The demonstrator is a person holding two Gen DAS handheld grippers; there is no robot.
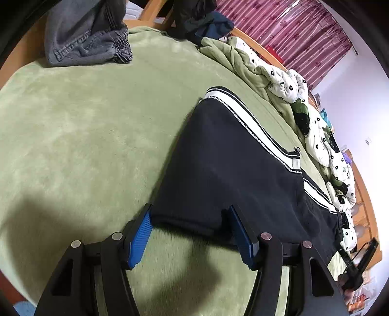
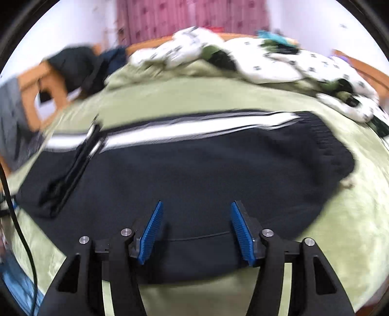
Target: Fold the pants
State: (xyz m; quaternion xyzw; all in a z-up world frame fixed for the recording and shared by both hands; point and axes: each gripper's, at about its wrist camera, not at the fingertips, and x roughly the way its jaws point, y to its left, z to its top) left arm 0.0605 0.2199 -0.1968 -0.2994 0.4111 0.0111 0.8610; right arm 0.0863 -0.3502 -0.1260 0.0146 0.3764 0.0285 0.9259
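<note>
Black pants (image 1: 231,165) with a white side stripe (image 1: 255,126) lie flat on a green blanket (image 1: 85,136). In the left wrist view my left gripper (image 1: 189,208) stands open at the near end of the pants. A hemmed edge lies between its blue pads (image 1: 139,234), and no squeeze shows. The right wrist view is smeared by motion. There the pants (image 2: 206,165) spread across the middle, with the elastic waistband (image 2: 325,143) at the right. My right gripper (image 2: 197,203) hovers open over the near black cloth, nothing between its pads.
Grey jeans (image 1: 85,41) are heaped at the blanket's far left. Dark clothes (image 1: 201,21) sit on the wooden bed frame. A flowered quilt (image 1: 291,92) runs along the far side. A black cable (image 2: 22,231) hangs at the left. A blurred dark bar (image 2: 73,167) crosses the pants' left end.
</note>
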